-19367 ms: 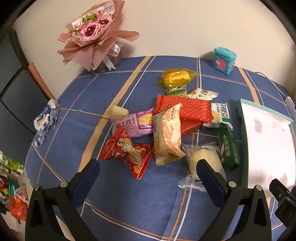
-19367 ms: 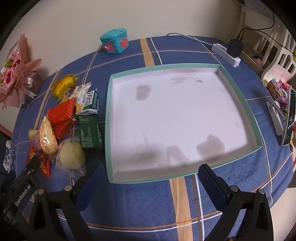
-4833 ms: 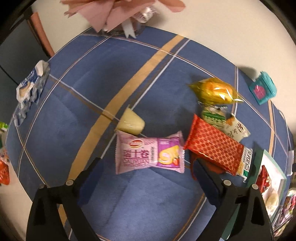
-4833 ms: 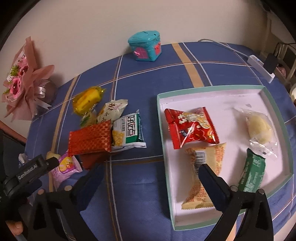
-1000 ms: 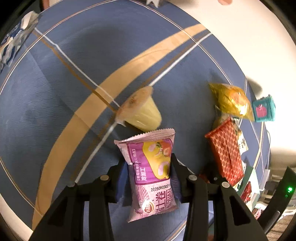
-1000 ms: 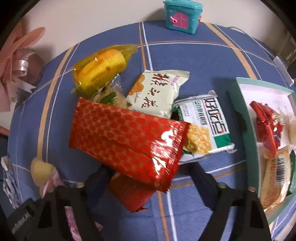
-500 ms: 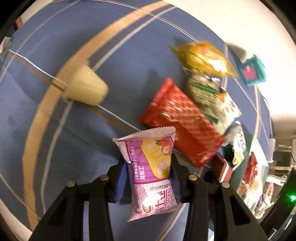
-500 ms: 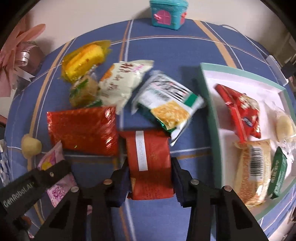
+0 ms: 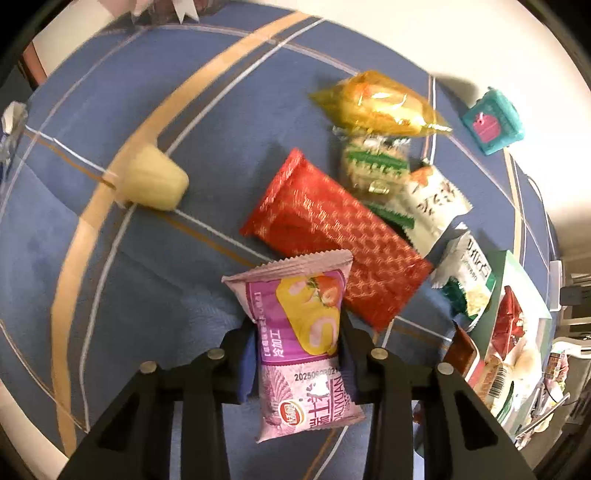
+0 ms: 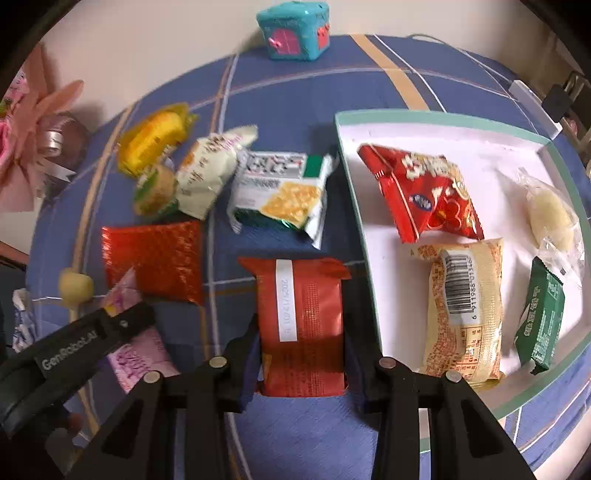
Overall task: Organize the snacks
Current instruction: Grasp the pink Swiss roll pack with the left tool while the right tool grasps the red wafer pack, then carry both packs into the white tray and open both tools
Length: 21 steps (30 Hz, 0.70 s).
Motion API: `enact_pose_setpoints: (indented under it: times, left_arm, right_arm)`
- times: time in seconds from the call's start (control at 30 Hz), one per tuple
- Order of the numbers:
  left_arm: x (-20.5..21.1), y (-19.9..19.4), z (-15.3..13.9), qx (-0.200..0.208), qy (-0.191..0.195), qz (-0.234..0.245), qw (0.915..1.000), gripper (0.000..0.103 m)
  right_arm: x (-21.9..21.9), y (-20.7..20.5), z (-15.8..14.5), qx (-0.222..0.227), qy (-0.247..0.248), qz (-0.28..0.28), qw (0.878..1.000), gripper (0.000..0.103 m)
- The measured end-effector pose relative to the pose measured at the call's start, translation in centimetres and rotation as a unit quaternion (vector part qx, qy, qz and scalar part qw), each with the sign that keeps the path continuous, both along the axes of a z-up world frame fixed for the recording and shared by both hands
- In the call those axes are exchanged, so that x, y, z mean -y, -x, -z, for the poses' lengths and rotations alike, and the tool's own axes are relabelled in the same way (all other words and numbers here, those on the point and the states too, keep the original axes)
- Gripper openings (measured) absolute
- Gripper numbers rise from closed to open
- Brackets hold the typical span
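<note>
My left gripper (image 9: 297, 332) pinches a purple-and-pink snack packet (image 9: 306, 398) across its middle, and its jaws are still closing on it above the blue tablecloth. The right gripper (image 10: 302, 336) is shut on a dark red packet (image 10: 301, 295), held just left of the white tray (image 10: 424, 118) with its green rim. In the tray lie a red bag (image 10: 424, 192), a beige barcode packet (image 10: 465, 306), a green bar (image 10: 541, 317) and a pale bun (image 10: 550, 218). Still on the cloth are a red patterned packet (image 9: 332, 240), a yellow packet (image 9: 376, 103) and a cracker packet (image 10: 280, 192).
A pale jelly cup (image 9: 151, 184) lies on the tan stripe at the left. A teal toy house (image 10: 295, 29) stands by the wall and a pink bouquet (image 10: 33, 140) at the far left. A power strip (image 10: 528, 96) sits behind the tray.
The right gripper closed on the dark red packet and carried it toward the tray. The left gripper, holding the purple packet, moved away from the jelly cup toward the snack pile.
</note>
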<state>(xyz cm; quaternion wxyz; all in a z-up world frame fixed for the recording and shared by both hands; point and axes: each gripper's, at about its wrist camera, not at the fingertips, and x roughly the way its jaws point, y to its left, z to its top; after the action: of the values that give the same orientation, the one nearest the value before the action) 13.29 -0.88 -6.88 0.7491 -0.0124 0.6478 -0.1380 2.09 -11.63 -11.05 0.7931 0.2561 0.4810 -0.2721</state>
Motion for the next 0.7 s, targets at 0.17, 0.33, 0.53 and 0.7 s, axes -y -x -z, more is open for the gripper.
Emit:
enact_pose_setpoints:
  times: [0.17,0.33,0.53,0.7]
  left_arm:
    - [-1.3,0.6,-3.3,0.013,0.036,-0.008,0.9992,0.039]
    - [-1.1,1.0,-6.1,0.04,0.054,-0.001,0.9977,0.039]
    - [-1.0,0.7,-7.4,0.048,0.072,0.007,0.9962,0.039]
    - [0.9,2.0,-8.8,0.059,0.082,0.034,0.9943,0.039]
  right_arm:
    - [0.1,1.4,-2.3,0.032,-0.008,-0.004,0.999,0.042]
    - [-0.4,1.4,-4.9,0.053,-0.005,0.001,0.999,0.042]
    - [1.3,2.8,-7.0,0.069,0.005,0.025,0.997,0.042]
    - [3.8,5.8,-8.3,0.082,0.009,0.069,0.994,0.042]
